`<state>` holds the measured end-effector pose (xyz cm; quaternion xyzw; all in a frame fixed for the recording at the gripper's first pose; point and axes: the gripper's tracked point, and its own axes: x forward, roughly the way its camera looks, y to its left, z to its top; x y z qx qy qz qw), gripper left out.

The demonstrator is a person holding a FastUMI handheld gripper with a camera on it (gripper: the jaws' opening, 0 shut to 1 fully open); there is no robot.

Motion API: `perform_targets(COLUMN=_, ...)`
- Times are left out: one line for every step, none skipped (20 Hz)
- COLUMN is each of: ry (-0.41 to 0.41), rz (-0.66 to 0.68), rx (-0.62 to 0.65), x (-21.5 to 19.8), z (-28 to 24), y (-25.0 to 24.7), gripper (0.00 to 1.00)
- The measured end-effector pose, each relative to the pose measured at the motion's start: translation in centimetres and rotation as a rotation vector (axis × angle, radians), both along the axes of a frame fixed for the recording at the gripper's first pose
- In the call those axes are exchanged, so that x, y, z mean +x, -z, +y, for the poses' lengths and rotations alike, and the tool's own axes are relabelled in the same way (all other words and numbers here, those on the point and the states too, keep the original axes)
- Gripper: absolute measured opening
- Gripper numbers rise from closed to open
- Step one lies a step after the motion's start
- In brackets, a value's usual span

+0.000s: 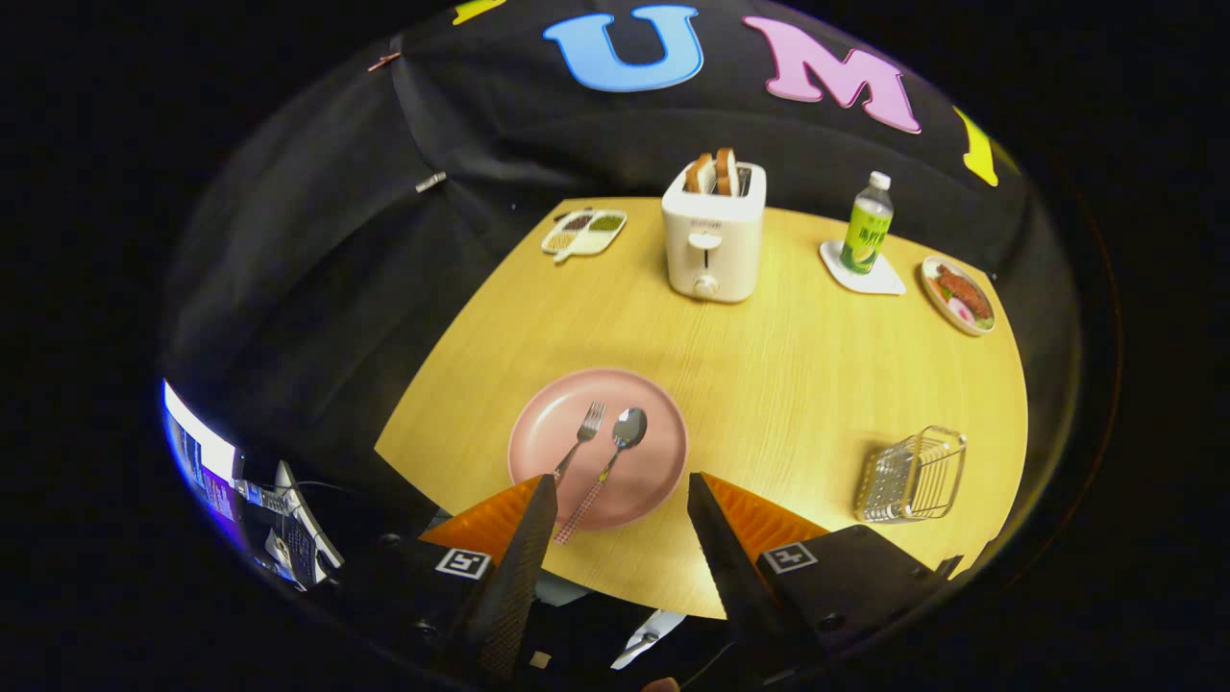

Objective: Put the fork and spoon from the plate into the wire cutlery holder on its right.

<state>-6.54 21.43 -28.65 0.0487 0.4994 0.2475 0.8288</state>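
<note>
Back of the wooden worktop (788, 384) there's a white toaster (713, 240) with two slices of toast (712, 173) sticking up. Upper left of it, a little divided dish (583, 233). To the right, a green bottle (867, 224) on a white coaster (862, 269), then a small plate of food (957, 295).

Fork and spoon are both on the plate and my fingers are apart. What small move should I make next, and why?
Probably ease the gripper down and forward onto the spoon. Its open fingers hold nothing, and the spoon's handle lies just ahead of the gap between them on the pink plate. The fork sits beside it, nearer one finger. The wire cutlery holder waits to the plate's right.
</note>
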Motion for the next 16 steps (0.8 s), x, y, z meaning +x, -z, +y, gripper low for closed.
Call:
perform_targets(ry=-0.017, rz=0.029, rx=-0.009, x=-0.3, z=0.9, y=1.3, gripper=0.85)
perform_targets(ry=-0.036, rz=0.052, rx=-0.019, x=-0.7, z=1.8, y=2.5, gripper=0.85)
perform_targets(ry=-0.051, rz=0.072, rx=-0.027, x=-1.0, z=2.5, y=3.6, gripper=0.80)
perform_targets(ry=-0.064, rz=0.092, rx=-0.040, x=-1.3, z=3.2, y=4.6, gripper=0.79)
perform_targets(ry=-0.074, rz=0.107, rx=-0.051, x=-1.6, z=3.7, y=5.5, gripper=0.79)
perform_targets(ry=-0.085, rz=0.123, rx=-0.069, x=-1.8, z=4.1, y=6.5, gripper=0.79)
perform_targets(ry=-0.095, rz=0.134, rx=-0.076, x=-2.0, z=4.5, y=7.3, gripper=0.79)
perform_targets(ry=-0.101, rz=0.148, rx=-0.096, x=-2.3, z=4.6, y=7.9, gripper=0.75)
perform_targets(ry=-0.102, rz=0.161, rx=-0.106, x=-2.2, z=4.9, y=8.7, gripper=0.70)
perform_targets(ry=-0.098, rz=0.167, rx=-0.120, x=-2.1, z=4.9, y=9.4, gripper=0.71)
perform_targets(ry=-0.092, rz=0.174, rx=-0.130, x=-2.2, z=4.9, y=9.9, gripper=0.70)
perform_targets(ry=-0.082, rz=0.181, rx=-0.143, x=-2.0, z=4.9, y=10.5, gripper=0.66)
perform_targets(ry=-0.074, rz=0.191, rx=-0.148, x=-2.0, z=4.9, y=11.0, gripper=0.60)
perform_targets(ry=-0.066, rz=0.205, rx=-0.156, x=-2.0, z=4.9, y=11.4, gripper=0.60)
perform_targets(ry=-0.058, rz=0.220, rx=-0.159, x=-2.0, z=5.0, y=11.9, gripper=0.60)
perform_targets(ry=-0.050, rz=0.237, rx=-0.156, x=-2.1, z=5.2, y=12.3, gripper=0.60)
